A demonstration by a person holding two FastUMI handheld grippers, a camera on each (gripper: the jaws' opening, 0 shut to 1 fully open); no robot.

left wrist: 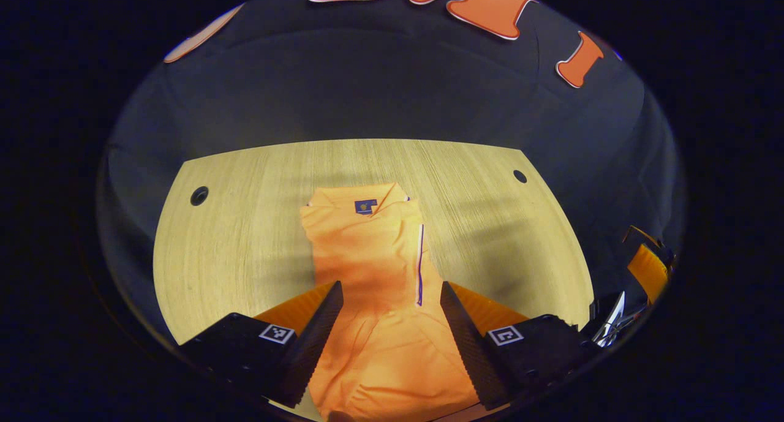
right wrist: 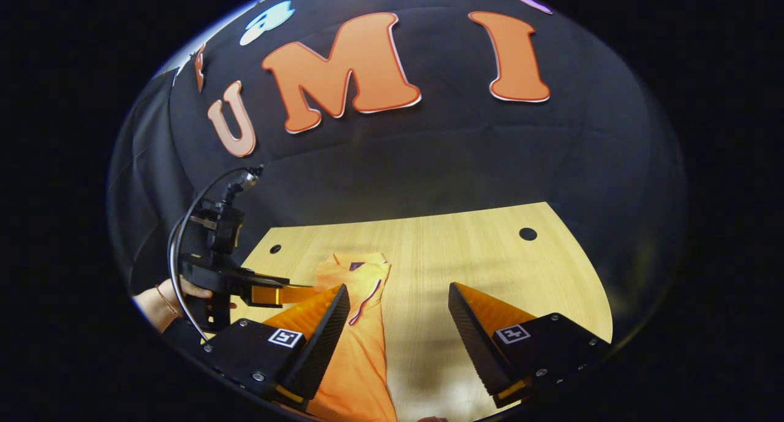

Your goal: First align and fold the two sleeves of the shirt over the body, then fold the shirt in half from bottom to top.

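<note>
Already narrowed: the orange shirt (left wrist: 376,269) lies on the wooden desk (left wrist: 245,226) as a long strip, collar end away from the person, hem end nearest. Both sleeves look folded in over the body; a dark-trimmed edge runs down the right side of the strip in the left gripper view, probably a sleeve cuff or side seam laid on top. By my reading the sleeve step is done and the bottom-to-top fold remains.

Left hand-held gripper (left wrist: 392,330): fingers spread wide, nothing between them, straddling the lower part of the shirt from above. Whether the tips touch the cloth I cannot tell. This placement suits a grab at the hem, since the hem is the edge that has to travel up to the collar.

Right hand-held gripper (right wrist: 398,336): also released, gripping nothing. It sits off to the shirt's right, with its inner finger over the shirt's edge and the other over bare desk (right wrist: 490,256). Likely it waits to take the hem's other corner, so both corners lift evenly.

Right gripper view also shows the left device farther off, held in a hand (right wrist: 165,302) at the desk's near left.

Two round holes sit at the desk's far corners, well clear of the shirt.
</note>
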